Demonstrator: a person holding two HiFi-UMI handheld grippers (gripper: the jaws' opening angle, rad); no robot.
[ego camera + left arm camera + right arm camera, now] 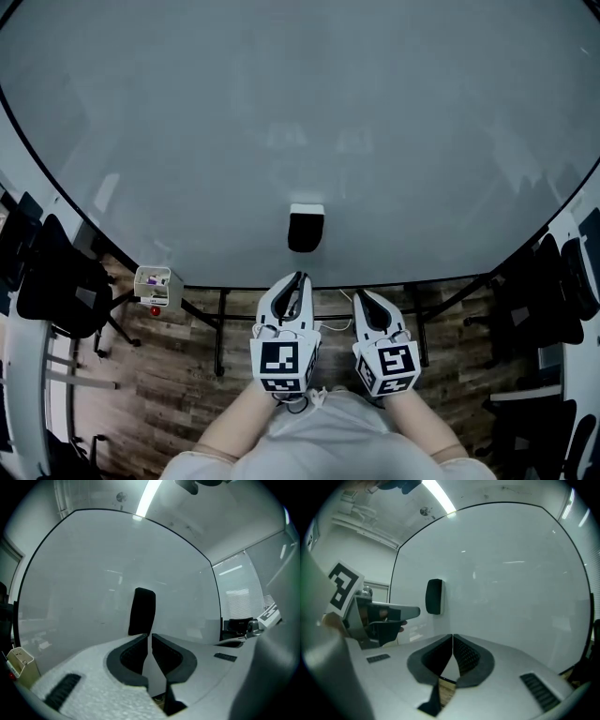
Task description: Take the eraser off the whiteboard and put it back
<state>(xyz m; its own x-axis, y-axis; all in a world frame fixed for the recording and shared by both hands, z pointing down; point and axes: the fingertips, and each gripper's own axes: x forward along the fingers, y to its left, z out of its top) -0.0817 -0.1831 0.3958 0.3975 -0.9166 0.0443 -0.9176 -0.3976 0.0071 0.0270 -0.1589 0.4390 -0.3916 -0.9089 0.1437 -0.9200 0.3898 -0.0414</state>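
A black eraser with a white back sticks to the whiteboard near its lower edge. My left gripper is shut and empty, its tips just below the eraser, apart from it. In the left gripper view the eraser stands straight ahead beyond the closed tips of the left gripper. My right gripper is shut and empty too, beside the left one, and the eraser shows up and to the left of the right gripper in its own view.
A small marker holder hangs at the board's lower left edge. Black chairs stand at the left and more chairs at the right. The board's black stand legs rest on a wooden floor.
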